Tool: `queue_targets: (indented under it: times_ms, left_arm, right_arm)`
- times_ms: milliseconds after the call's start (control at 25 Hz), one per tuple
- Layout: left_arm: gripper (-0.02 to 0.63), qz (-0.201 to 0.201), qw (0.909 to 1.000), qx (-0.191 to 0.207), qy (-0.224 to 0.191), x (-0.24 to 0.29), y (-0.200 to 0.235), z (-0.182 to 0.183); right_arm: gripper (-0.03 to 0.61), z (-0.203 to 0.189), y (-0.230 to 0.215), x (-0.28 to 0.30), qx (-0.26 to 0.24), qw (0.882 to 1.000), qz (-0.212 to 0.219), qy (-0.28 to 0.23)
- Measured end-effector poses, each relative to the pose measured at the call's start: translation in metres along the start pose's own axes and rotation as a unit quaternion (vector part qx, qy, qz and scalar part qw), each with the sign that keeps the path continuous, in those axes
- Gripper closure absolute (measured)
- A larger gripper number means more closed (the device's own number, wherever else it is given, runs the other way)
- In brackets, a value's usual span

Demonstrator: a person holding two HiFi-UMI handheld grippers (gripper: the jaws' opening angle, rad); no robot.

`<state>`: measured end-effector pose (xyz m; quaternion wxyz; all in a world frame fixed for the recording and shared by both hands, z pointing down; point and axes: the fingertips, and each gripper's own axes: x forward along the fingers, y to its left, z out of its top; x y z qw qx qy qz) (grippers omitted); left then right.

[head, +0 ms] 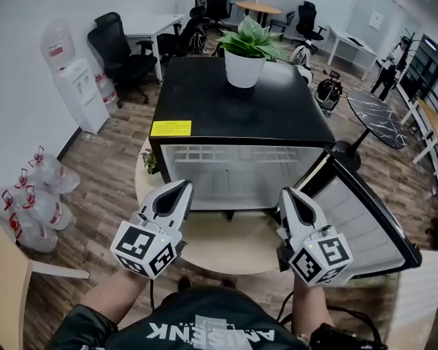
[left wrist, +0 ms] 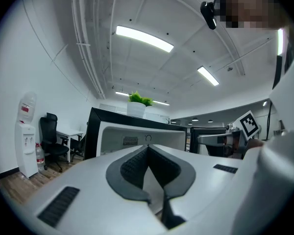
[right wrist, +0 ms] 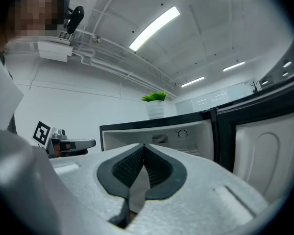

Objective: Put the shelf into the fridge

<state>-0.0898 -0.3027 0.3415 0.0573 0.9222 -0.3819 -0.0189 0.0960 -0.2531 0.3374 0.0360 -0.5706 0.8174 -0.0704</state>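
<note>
A black mini fridge [head: 241,100] stands on a round wooden table, its door [head: 369,221] swung open to the right. Inside its white interior, a white wire shelf [head: 241,153] lies near the top of the opening. My left gripper [head: 182,187] hangs just before the fridge's lower left corner, shut and empty. My right gripper [head: 285,193] hovers by the lower right corner next to the door, also shut with nothing in it. In the left gripper view the left gripper [left wrist: 148,147] points at the fridge [left wrist: 137,131]. The right gripper [right wrist: 143,146] likewise faces the fridge [right wrist: 186,131].
A potted plant [head: 247,53] sits on top of the fridge. The round table [head: 226,246] shows below the grippers. A water dispenser [head: 77,86] and several water bottles [head: 36,195] stand at the left. Office chairs [head: 120,49] and desks fill the back.
</note>
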Motion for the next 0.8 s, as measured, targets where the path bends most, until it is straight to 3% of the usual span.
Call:
queue_targets:
  times_ms: [400,800]
  left_arm:
    - [0.612,-0.038,0.9992,-0.001,0.013,-0.009,-0.006,0.022]
    - [0.612,-0.001,0.9995,0.013,0.029,-0.001,0.002,0.004]
  right_arm:
    - [0.572,-0.001,0.001,0.001,-0.007,1.000,0.000,0.006]
    - [0.572,0.001,0.001,0.007,-0.026,1.000,-0.011,0.011]
